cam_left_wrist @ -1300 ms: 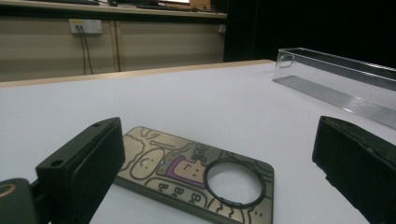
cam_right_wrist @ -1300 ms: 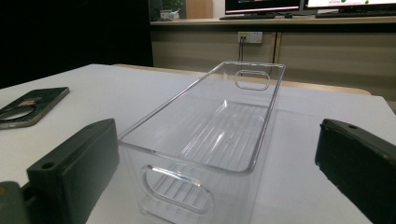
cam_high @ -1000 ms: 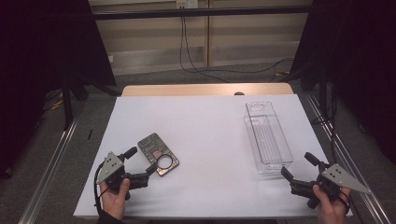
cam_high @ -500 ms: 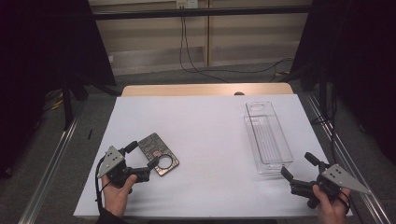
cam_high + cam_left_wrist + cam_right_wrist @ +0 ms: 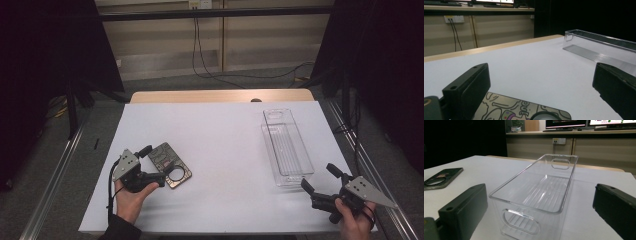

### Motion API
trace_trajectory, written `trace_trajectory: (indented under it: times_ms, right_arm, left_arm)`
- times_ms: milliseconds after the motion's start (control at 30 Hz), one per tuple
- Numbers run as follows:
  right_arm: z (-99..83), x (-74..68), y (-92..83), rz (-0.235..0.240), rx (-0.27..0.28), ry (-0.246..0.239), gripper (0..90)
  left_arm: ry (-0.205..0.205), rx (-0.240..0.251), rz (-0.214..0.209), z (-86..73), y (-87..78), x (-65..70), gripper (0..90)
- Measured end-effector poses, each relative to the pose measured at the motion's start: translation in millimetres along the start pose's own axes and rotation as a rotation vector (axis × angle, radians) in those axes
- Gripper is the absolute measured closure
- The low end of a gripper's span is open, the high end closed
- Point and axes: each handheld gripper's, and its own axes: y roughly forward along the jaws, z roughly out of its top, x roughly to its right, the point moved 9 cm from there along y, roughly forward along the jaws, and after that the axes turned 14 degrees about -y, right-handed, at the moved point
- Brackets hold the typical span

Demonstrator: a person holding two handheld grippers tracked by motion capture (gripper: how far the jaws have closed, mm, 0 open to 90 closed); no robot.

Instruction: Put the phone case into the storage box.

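The left tool (image 5: 156, 165), jaws spread, straddles the phone case (image 5: 170, 165) lying flat on the counter (image 5: 225, 150); it seems about to close. The right tool (image 5: 322, 179) waits released beside the clear bin (image 5: 287, 147)

A dark phone case (image 5: 169, 164) with a cartoon print and a round ring lay flat on the white bench (image 5: 220, 150), at its left. A clear, empty plastic bin (image 5: 287, 146) stood upright, well apart, at right.
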Motion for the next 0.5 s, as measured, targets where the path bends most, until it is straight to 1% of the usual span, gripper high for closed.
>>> trace_trajectory:
  times_ms: [100, 133, 233, 267, 300, 333, 400, 433, 467, 500]
  right_arm:
    - [-0.1, -0.7, 0.4, 0.003, -0.001, 0.003, 0.0]
    - [0.0, -0.7, 0.4, 0.002, -0.001, 0.002, 0.0]
    - [-0.1, 0.1, 0.0, -0.002, -0.001, -0.001, 0.0]
    - [-0.2, 0.2, 0.0, -0.002, -0.001, 0.0, 0.0]
    - [-0.2, 0.2, 0.1, -0.002, -0.001, 0.0, 0.0]
    - [-0.2, 0.0, 0.1, -0.001, -0.002, 0.001, 0.0]
    - [0.0, -0.9, 0.4, 0.002, -0.001, 0.001, 0.0]
    - [0.0, -1.0, 0.6, 0.003, -0.001, 0.0, 0.0]
    - [0.0, -1.1, 0.6, 0.003, -0.002, 0.0, 0.0]
    - [-0.1, -1.0, 0.7, 0.004, -0.002, 0.0, 0.0]
  left_arm:
    - [-0.003, 0.008, 0.001, 3.6, 2.3, -0.2, 1.9]
    - [-0.003, 0.011, -0.005, 5.7, 3.6, -0.2, 1.9]
    - [0.011, 0.036, 0.006, 11.4, 8.1, -1.3, 2.4]
    - [0.009, 0.035, 0.0, 12.8, 11.0, -1.1, 2.4]
    - [0.017, 0.031, 0.003, 13.9, 13.0, -1.5, 2.4]
    - [0.016, 0.031, 0.006, 14.9, 15.1, -1.4, 2.4]
    - [0.014, 0.039, 0.007, 18.3, 18.9, -0.2, 2.5]
    - [0.027, 0.036, 0.004, 19.7, 20.2, 0.5, 2.5]
    - [0.031, 0.043, 0.004, 21.9, 22.0, 1.8, 2.5]
    - [0.037, 0.04, 0.003, 22.8, 23.0, 2.2, 2.6]
